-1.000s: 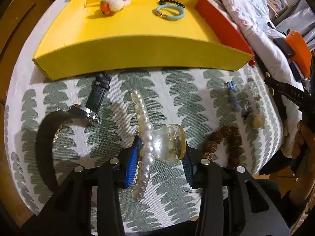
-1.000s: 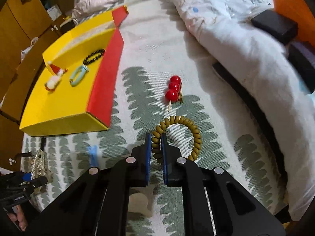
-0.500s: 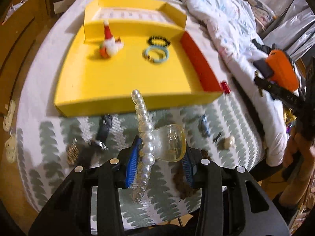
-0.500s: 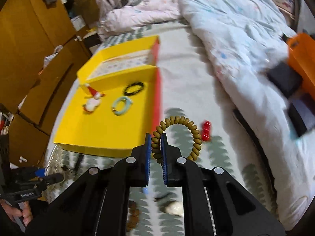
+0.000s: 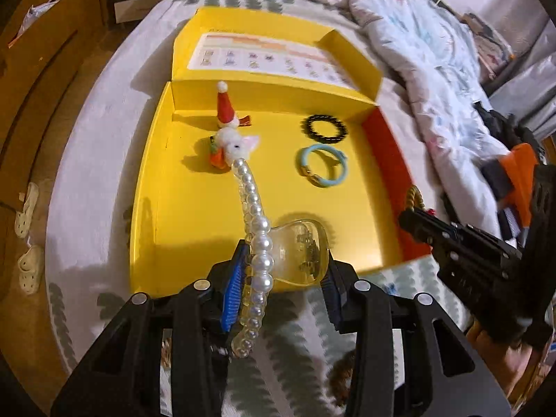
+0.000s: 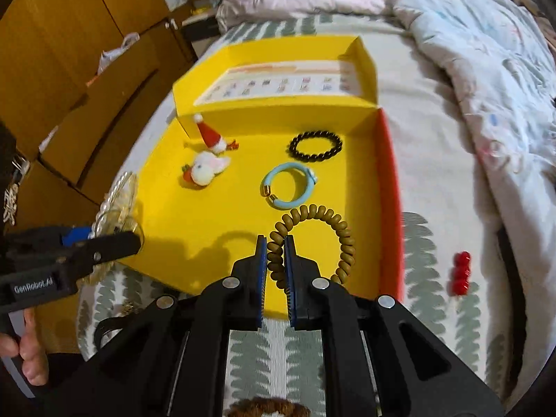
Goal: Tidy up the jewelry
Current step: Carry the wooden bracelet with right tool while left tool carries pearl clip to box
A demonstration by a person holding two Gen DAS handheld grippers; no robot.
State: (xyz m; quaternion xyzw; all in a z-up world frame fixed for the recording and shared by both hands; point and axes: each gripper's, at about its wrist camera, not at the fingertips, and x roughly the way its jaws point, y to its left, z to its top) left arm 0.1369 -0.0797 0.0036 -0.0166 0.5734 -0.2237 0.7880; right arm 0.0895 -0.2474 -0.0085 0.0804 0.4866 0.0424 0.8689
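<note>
Both grippers have travelled from above the leaf-patterned bedspread to above the yellow cardboard box since a second ago, each carrying the same piece as before. Nearest in the left wrist view, the left gripper (image 5: 281, 278) clamps its blue pads on a clear plastic claw hair clip edged with a row of white pearls (image 5: 278, 253), the pearl row pointing away over the near part of the box floor. In the right wrist view the right gripper (image 6: 276, 264) is closed tight on an olive-brown spiral coil hair tie (image 6: 312, 239), pinching one side of the loop while the rest arcs out to the right above the box's near right part. Below both lies the white bedspread printed with grey-green leaves (image 6: 271, 354), with a brown beaded bracelet (image 6: 267, 408) partly visible at the bottom edge and a cluster of red beads (image 6: 460, 272) resting on the cloth just right of the box. The open yellow box with a red right wall (image 6: 391, 187) holds, toward its middle, a light blue bangle with a gold clasp (image 6: 290, 187); just beyond it a black beaded bracelet (image 6: 315, 146); and to the left a white fluffy clip with an orange carrot (image 6: 205, 170) and a red Santa-hat clip (image 6: 212, 135). Behind stands the box's lid with a printed chart (image 6: 285, 83), then rumpled bedding (image 6: 486, 52).
</note>
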